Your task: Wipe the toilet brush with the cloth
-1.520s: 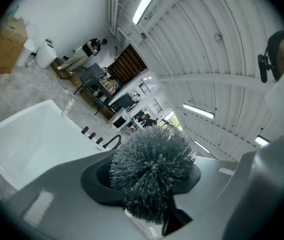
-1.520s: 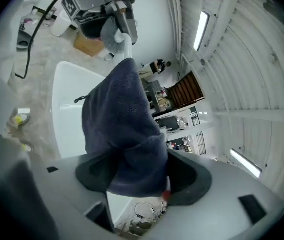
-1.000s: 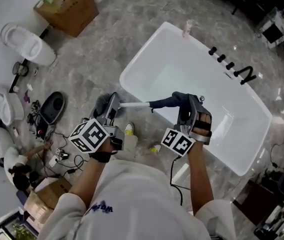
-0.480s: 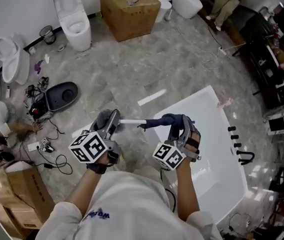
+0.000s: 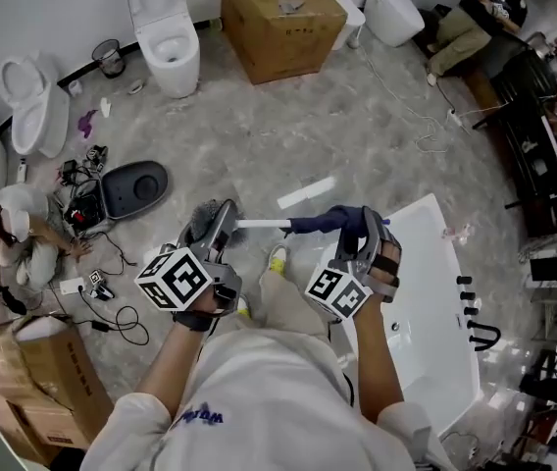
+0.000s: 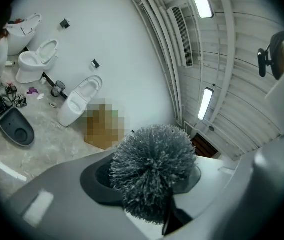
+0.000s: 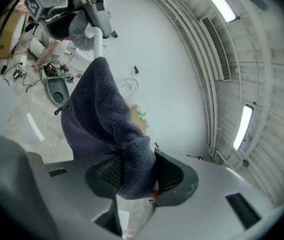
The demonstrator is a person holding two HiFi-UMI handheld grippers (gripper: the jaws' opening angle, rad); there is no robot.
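Note:
In the head view the toilet brush is held level between both grippers. Its grey bristle head [image 5: 198, 224] sits in my left gripper [image 5: 216, 228], which is shut on it. In the left gripper view the bristles [image 6: 152, 176] fill the space between the jaws. The white handle [image 5: 262, 225] runs right into a dark blue cloth [image 5: 326, 222]. My right gripper [image 5: 359, 228] is shut on that cloth, which wraps the handle's far part. The right gripper view shows the cloth [image 7: 102, 114] pinched between the pads, with the brush head [image 7: 82, 31] beyond it.
A white bathtub [image 5: 440, 292] stands at the right. Toilets [image 5: 166, 27] and a cardboard box [image 5: 278, 18] line the far wall. A black toilet seat [image 5: 131, 189], cables and a crouching person [image 5: 14, 234] are on the left. Another person [image 5: 484, 13] sits at the far right.
The whole view has swung away from the bathtub toward the toilets and box. Both grippers moved together with the brush and cloth, keeping their grips.

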